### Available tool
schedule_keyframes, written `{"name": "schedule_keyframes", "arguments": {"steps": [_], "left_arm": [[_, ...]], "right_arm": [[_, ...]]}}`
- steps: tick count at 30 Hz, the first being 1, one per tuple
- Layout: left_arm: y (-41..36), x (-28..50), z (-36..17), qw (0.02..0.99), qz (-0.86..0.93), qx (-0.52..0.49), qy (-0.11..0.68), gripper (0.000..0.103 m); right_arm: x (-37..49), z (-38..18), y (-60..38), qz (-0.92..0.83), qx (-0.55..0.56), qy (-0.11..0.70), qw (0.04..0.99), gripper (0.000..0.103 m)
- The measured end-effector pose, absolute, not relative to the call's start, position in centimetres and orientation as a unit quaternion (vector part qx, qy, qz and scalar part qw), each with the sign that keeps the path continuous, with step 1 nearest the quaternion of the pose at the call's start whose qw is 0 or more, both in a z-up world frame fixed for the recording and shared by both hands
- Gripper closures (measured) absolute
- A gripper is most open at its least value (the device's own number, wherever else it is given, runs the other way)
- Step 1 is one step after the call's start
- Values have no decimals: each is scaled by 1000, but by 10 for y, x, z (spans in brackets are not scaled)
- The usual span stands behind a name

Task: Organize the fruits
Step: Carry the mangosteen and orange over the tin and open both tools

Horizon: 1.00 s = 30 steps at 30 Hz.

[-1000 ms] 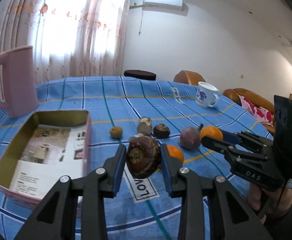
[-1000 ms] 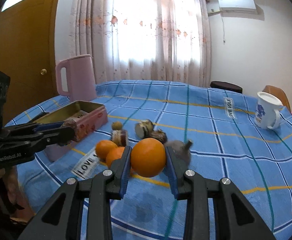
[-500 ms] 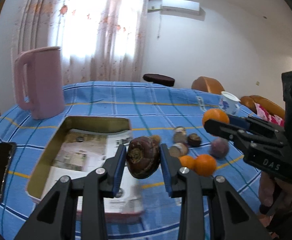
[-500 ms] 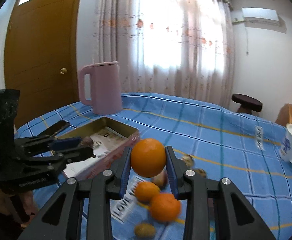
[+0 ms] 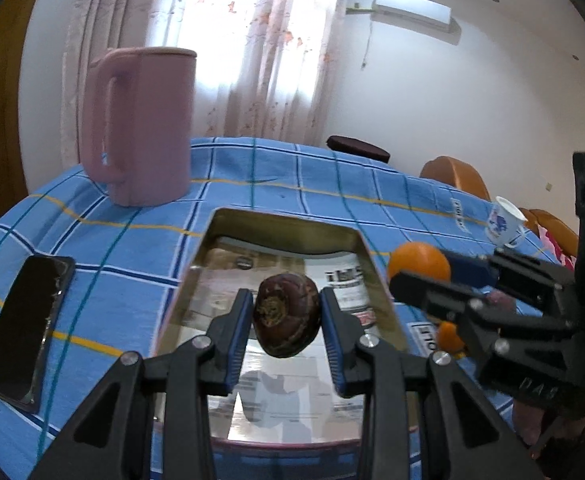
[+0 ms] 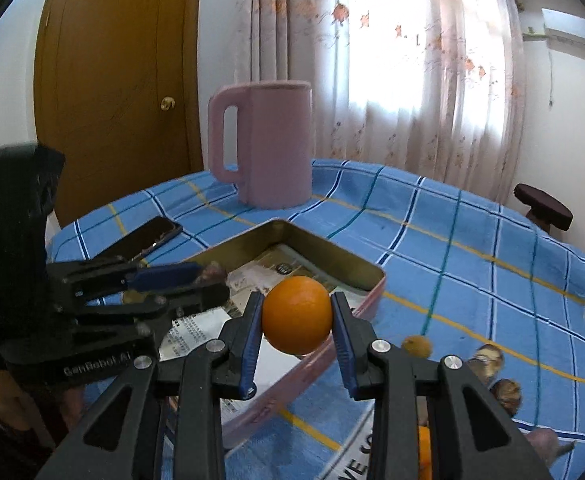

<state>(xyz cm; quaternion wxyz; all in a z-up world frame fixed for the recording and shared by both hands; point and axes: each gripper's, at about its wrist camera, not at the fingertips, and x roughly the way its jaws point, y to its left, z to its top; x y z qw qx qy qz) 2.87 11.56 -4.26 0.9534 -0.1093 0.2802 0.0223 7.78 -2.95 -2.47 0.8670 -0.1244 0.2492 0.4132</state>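
Both grippers have swung from the loose fruit on the blue checked tablecloth (image 6: 452,216) over to the open tin (image 5: 376,280). Now the left gripper (image 5: 286,320) hangs above the tin's paper-lined bottom, clamped on a dark brown fruit (image 5: 286,320). At the tin's right edge the right gripper (image 6: 296,316) pinches an orange (image 6: 295,314). Other fruits (image 6: 416,346) lie on the cloth beside the tin. A pink jug (image 6: 268,144) stands behind, a phone (image 5: 28,328) to its left.
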Motion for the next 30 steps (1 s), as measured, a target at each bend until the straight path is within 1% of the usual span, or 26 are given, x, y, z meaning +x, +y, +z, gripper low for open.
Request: {"name": "schedule_keyframes", "arguments": {"steps": [9,14,15,16,17,19,20,22,26,30], "left_arm": [[130,30,-51,950,40,-111,288,68],[132,29,-54,949,45,-111,292,66],[131,28,-54,949,45,-110,291,63],[130,27,-53,950,43,-111,290,58],[130,26,-52,950,43,-113,287,54],[128,22,-49,952,47,-114,280,38],[127,18,-47,954,48,-116,272,35],[124,13,-43,956,48,-120,263,25],[105,8,-38,960,27,-119,253,19],[81,10,-36,961,-1,-113,253,16]], "right_arm": [[75,-43,-4,428,-140,278,849,68],[75,-53,4,432,-148,298,838,65],[74,-53,3,428,-149,297,840,58],[75,-53,1,422,-148,297,844,55],[73,-51,-3,421,-145,293,846,54],[67,-45,-16,420,-143,286,849,53],[64,-43,-22,414,-145,282,853,52],[57,-36,-43,394,-149,270,866,52],[47,-34,-100,358,-131,277,882,52],[42,-50,-144,313,-119,306,891,52]]}}
